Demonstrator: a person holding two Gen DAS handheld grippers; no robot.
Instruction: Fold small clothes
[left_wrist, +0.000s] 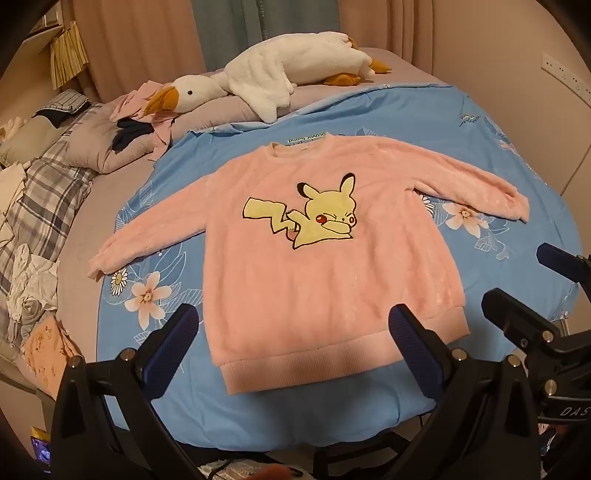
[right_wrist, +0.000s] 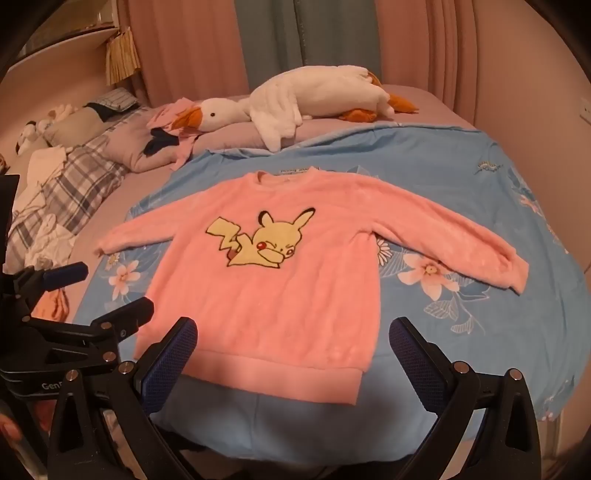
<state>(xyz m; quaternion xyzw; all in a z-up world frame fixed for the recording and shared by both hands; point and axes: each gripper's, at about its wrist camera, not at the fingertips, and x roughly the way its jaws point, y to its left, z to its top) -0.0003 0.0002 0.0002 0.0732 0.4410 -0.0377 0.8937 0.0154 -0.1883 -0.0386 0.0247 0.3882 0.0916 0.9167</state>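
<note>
One pink sweater (left_wrist: 295, 258) lies flat, both sleeves spread, on one blue sheet (left_wrist: 406, 122); one plush goose (left_wrist: 280, 74) beyond. Left gripper (left_wrist: 291, 354) and right gripper (right_wrist: 293, 354) hover empty, jaws apart.

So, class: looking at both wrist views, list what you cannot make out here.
- Printed words on the blue sheet above the jumper: left wrist view, partly covered by the collar.
- Label inside the collar: too small.
- Clothes pile: left wrist view, jumbled and cut by the edge.
- Jumper's back: against the sheet, both views.
</note>
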